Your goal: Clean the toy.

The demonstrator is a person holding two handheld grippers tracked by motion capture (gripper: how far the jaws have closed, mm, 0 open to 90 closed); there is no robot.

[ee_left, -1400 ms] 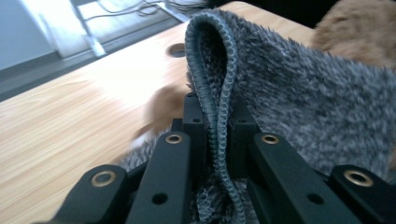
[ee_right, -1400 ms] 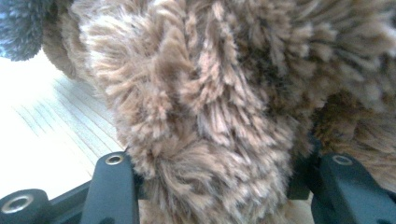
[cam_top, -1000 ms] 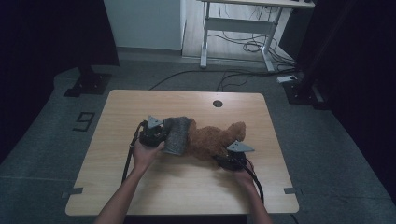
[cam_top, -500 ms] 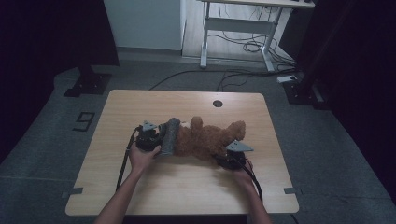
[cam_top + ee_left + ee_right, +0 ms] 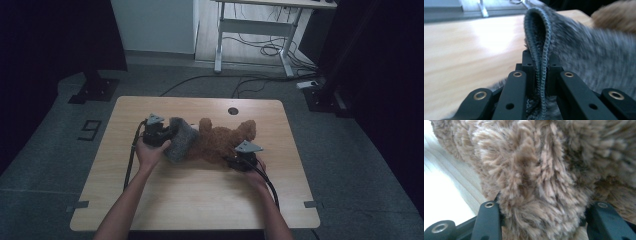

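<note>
Grey knit cap half on the teddy, mid-frame in the high view.
We've got the left hand-held gripper (image 5: 537,75) pinching the cap (image 5: 541,42) hem, right hand-held gripper (image 5: 541,220) clamping the teddy (image 5: 225,142). Risk: hem slips if we tug hard, or the teddy drags. Bench (image 5: 200,200) edges well apart, free room lower frame.

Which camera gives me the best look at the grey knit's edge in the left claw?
The left gripper view: the grey knit's folded edge stands pinched between the left claw's jaws. The high view shows it small beside the teddy bear.
</note>
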